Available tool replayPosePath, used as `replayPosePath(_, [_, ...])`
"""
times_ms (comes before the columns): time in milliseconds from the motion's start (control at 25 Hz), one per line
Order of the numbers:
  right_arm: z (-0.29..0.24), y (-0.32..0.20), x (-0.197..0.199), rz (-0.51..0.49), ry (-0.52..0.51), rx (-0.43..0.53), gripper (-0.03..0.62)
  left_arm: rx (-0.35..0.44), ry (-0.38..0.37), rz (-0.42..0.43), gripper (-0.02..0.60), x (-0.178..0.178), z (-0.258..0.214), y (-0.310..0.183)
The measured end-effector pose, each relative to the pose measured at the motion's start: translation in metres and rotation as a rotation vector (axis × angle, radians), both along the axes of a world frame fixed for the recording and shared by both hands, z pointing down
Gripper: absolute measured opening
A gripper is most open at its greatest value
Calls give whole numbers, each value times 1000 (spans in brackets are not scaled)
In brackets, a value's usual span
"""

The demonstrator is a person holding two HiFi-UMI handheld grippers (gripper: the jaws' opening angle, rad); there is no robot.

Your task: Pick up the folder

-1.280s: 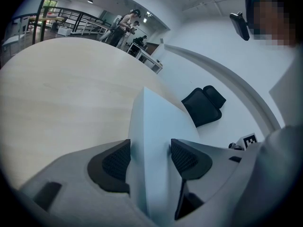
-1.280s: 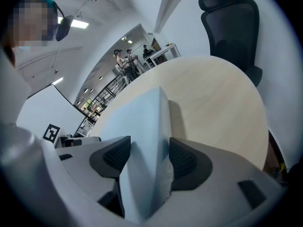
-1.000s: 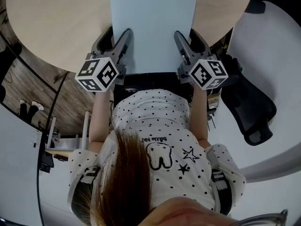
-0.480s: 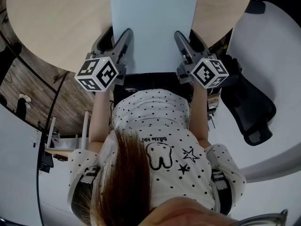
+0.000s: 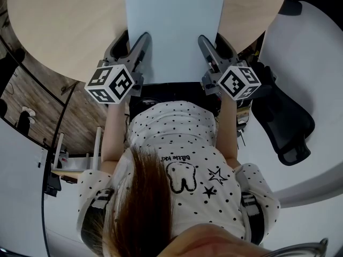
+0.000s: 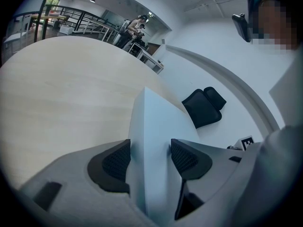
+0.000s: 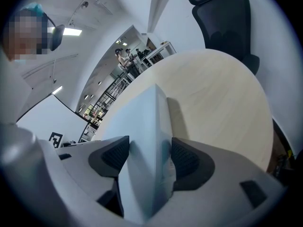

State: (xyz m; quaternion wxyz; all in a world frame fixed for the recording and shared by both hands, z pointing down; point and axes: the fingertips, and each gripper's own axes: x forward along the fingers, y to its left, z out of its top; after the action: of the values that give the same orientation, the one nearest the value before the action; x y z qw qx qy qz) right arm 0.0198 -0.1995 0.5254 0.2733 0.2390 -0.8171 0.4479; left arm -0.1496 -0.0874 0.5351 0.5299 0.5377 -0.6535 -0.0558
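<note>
- The folder (image 5: pixel 174 31), pale blue, lies at top centre of the head view on the round table (image 5: pixel 64 25). Its far edge almost meets the frame's top, and its near edge reaches the table's rim by the person (image 5: pixel 182 159).
- Bare tabletop is wide to the left of the folder and narrower to its right, where the rim curves in.
- The left gripper (image 5: pixel 135 37) is at the folder's lower left corner and the right gripper (image 5: pixel 213 39) at its lower right. Both point up the frame.
- In the left gripper view the jaws stand spread, with the folder's edge (image 6: pixel 161 141) filling the gap between the pads (image 6: pixel 116 161). I see no squeeze.
- In the right gripper view the jaws have just been opening and stand at their widest. The folder (image 7: pixel 144 136) is between the pads (image 7: pixel 185 161), which lie close beside it without pinching it.
- A black chair (image 5: pixel 284 122) stands just right of the right gripper, crowding that side. Wood floor (image 5: pixel 37 100) lies open at left below the rim.
- Counts: one folder, one table, two grippers, two marker cubes (image 5: pixel 111 83) (image 5: pixel 238 83) and one chair.
- Some people (image 6: pixel 137 25) stand far back in the gripper views, too small to count.
</note>
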Motion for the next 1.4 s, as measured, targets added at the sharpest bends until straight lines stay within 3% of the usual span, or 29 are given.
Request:
replayPosePath(1040, [1, 0, -2, -57, 63, 69, 265, -1, -55, -11, 265, 4, -1, 0])
replayPosePath(1400, [-12, 2, -5, -85, 33, 116, 261, 28, -95, -22, 265, 5, -15, 3])
